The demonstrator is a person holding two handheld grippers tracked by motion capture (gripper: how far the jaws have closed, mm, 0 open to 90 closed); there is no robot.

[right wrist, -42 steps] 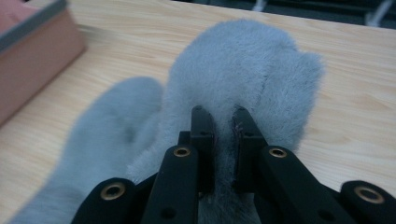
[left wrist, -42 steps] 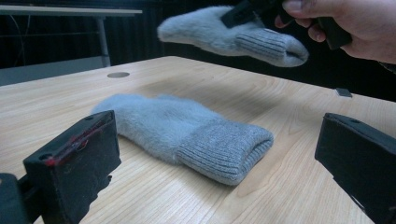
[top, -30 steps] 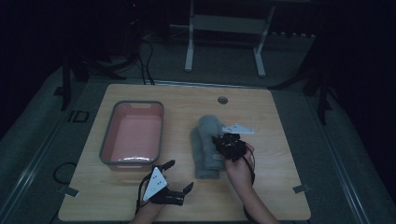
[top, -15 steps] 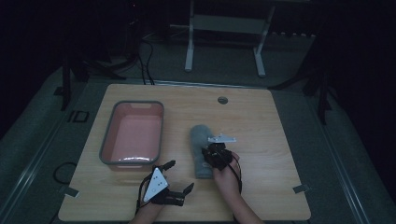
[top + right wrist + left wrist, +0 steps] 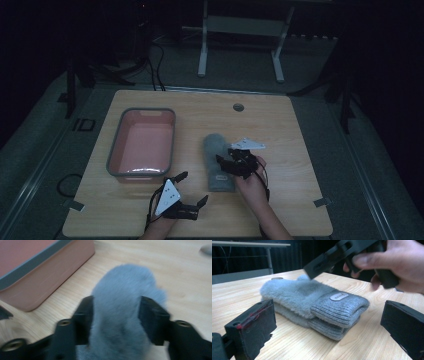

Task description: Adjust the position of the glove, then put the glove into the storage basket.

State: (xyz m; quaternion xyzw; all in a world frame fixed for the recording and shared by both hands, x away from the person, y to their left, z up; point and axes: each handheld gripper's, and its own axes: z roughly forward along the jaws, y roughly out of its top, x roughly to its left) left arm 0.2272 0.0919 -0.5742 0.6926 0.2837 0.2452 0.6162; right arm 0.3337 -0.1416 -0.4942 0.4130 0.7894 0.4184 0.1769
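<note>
high view: a wooden table (image 5: 300,150) is seen under dim light, and a grey fuzzy mitten (image 5: 216,160) is laid flat near its middle, the ribbed cuff turned toward the person and the rounded tip pointed away. everything else is placed here relative to that mitten. a pink tub with a grey rim (image 5: 142,145) is set just to its left, apart from it. a small round grommet (image 5: 238,107) is seen in the table top beyond the mitten's tip.

the right gripper (image 5: 231,164) is held over the mitten's right side by the right hand (image 5: 252,182), which comes in from the near edge. in the right gripper view the fluffy body of the mitten (image 5: 125,315) is seen between the two black jaws, which are spread to about its width, one on each side; whether they press the pile cannot be told, since the frame is blurred. the tub's wall (image 5: 50,277) is seen off to the mitten's left.

the left gripper (image 5: 192,190) is held low, near and to the left of the mitten's cuff, with nothing between its jaws, which are spread wide. in the left gripper view the mitten (image 5: 312,302) is seen lying doubled, a small oval label (image 5: 339,296) on the ribbed cuff, and the right hand (image 5: 402,267) with its gripper is poised above it.
</note>
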